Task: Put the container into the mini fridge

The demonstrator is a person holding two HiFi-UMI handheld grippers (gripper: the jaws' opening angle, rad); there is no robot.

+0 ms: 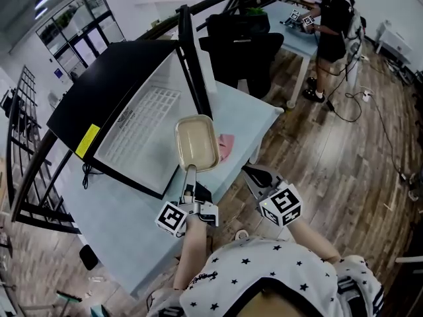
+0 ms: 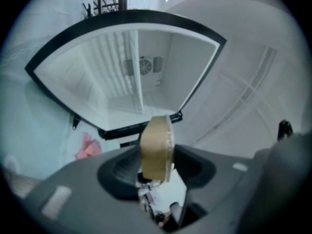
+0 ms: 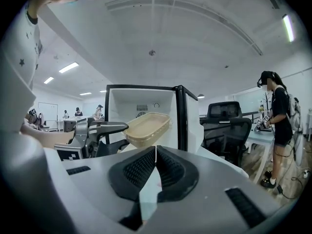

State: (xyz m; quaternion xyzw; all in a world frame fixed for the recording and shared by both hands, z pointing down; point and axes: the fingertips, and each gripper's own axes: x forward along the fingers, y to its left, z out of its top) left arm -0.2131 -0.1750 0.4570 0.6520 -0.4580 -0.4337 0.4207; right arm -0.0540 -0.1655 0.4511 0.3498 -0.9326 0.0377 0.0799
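Note:
A shallow beige container point(image 1: 197, 142) is held up by one end, with my left gripper point(image 1: 190, 172) shut on its rim. It hangs just in front of the open black mini fridge point(image 1: 106, 78), whose white inside point(image 1: 142, 127) faces me. In the left gripper view the container point(image 2: 157, 147) stands edge-on between the jaws, with the fridge opening point(image 2: 131, 77) straight behind it. My right gripper point(image 1: 251, 176) hangs lower to the right, shut and holding nothing. Its own view shows its pads point(image 3: 168, 167) together, with the container point(image 3: 147, 127) and the left gripper point(image 3: 109, 127) ahead.
The fridge door point(image 1: 190, 51) stands open to the right of the opening. A pink cloth point(image 1: 226, 145) lies on the pale blue table point(image 1: 125, 223) near its edge. Black office chairs point(image 1: 248, 51) stand behind, and a person point(image 1: 334, 25) works at another table.

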